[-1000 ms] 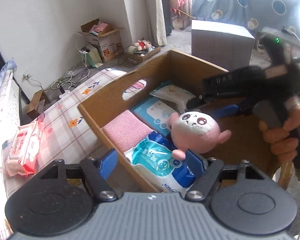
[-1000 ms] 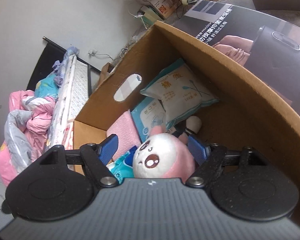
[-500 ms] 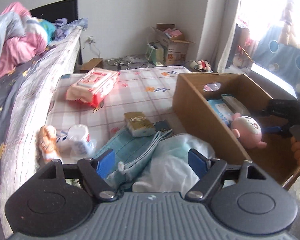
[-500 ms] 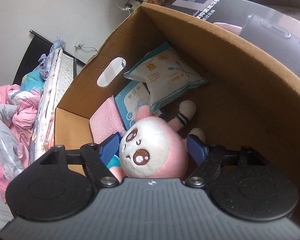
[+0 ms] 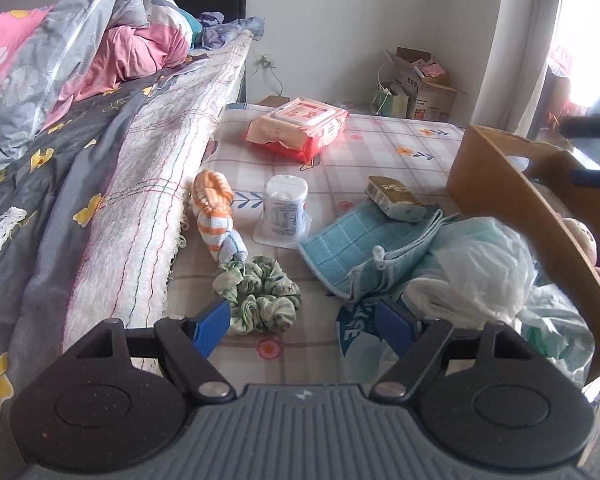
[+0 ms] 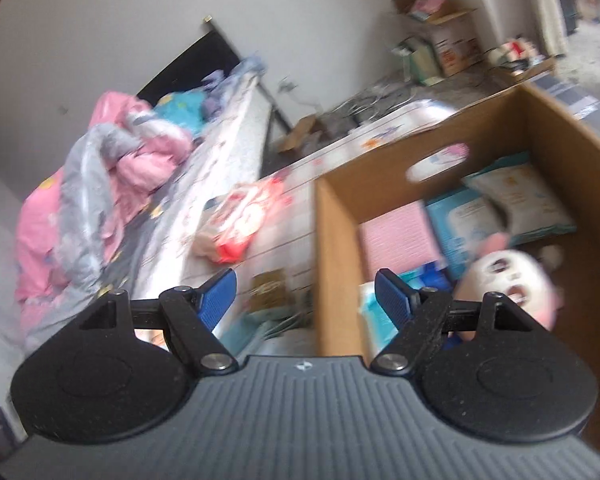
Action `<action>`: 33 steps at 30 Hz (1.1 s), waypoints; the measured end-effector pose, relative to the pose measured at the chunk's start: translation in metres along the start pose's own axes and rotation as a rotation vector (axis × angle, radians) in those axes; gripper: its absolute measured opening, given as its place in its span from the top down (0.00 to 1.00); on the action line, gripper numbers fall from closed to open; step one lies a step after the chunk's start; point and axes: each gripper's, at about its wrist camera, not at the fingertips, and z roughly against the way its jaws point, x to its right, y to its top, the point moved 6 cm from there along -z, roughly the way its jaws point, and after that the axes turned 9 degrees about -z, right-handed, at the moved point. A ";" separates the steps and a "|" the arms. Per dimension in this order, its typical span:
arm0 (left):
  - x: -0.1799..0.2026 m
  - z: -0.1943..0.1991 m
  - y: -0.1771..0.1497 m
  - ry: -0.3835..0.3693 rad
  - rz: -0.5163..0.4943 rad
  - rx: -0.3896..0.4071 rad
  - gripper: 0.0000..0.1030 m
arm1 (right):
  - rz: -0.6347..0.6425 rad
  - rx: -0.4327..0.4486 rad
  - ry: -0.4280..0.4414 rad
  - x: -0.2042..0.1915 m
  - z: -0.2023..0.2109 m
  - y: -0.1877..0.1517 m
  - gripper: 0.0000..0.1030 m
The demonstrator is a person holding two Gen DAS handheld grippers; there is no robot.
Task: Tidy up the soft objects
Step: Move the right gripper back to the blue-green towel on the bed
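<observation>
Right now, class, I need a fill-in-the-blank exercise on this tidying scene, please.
1. The pink plush toy lies inside the cardboard ____.
2. The green scrunchie lies just ahead of the ____ gripper.
3. The right gripper holds ____.
4. The pack rests on the ____ cloth.

Missing words: box; left; nothing; blue

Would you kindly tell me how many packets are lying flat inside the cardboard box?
3 visible: a pale packet at the far end, a light-blue one beside it, and a blue-white one nearest. The plush toy may hide others in the cardboard box.
</observation>
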 end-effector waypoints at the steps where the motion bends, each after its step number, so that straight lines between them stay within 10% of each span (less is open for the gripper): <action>1: 0.000 -0.002 -0.002 0.002 -0.002 -0.005 0.22 | 0.004 -0.050 0.036 -0.014 -0.012 -0.006 0.26; 9: 0.004 -0.014 0.003 -0.057 -0.024 0.021 0.28 | 0.076 -0.237 0.030 -0.077 -0.087 -0.030 0.28; 16: 0.007 -0.037 0.024 -0.106 -0.047 0.030 0.43 | -0.015 -0.351 -0.060 -0.054 -0.138 -0.027 0.32; 30: 0.054 -0.096 0.039 -0.253 -0.168 -0.037 0.43 | -0.016 -0.422 -0.174 -0.020 -0.190 -0.019 0.33; 33: 0.053 -0.109 0.041 -0.276 -0.148 -0.074 0.61 | -0.027 -0.427 -0.154 -0.020 -0.189 -0.018 0.33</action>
